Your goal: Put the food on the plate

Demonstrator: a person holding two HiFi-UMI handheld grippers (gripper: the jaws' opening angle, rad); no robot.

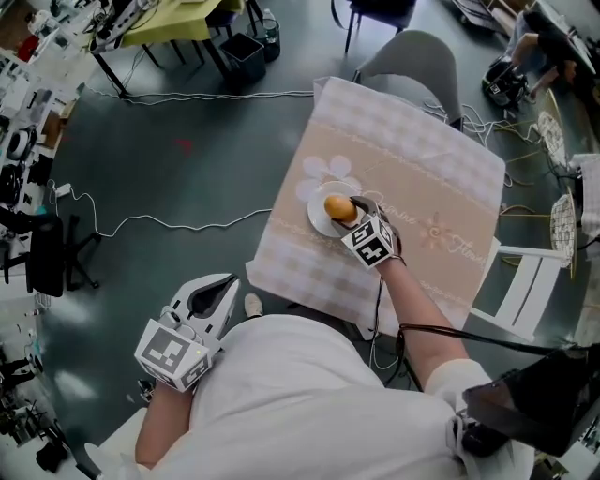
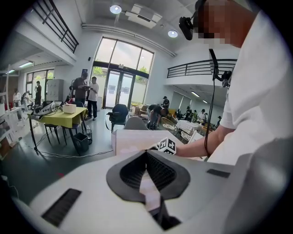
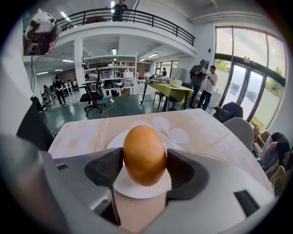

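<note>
An orange, egg-shaped piece of food [image 3: 144, 155] is clamped between the dark pads of my right gripper [image 3: 144, 167], which is shut on it. Right under it lies a white plate [image 3: 116, 140] on the beige flowered tablecloth [image 3: 87, 132]. From the head view the food [image 1: 338, 207] sits over the plate [image 1: 317, 217], near the table's left side, with the right gripper [image 1: 349, 214] reaching in from the near side. Whether the food touches the plate I cannot tell. My left gripper [image 1: 217, 287] hangs off the table by my left hip, its jaws shut and empty [image 2: 146, 153].
A grey chair [image 1: 412, 54] stands at the table's far edge and a white chair [image 1: 521, 281] at its right. White cables [image 1: 169, 220] trail over the dark floor to the left. A yellow-green table [image 1: 173, 21] and a black bin [image 1: 242, 52] stand further off.
</note>
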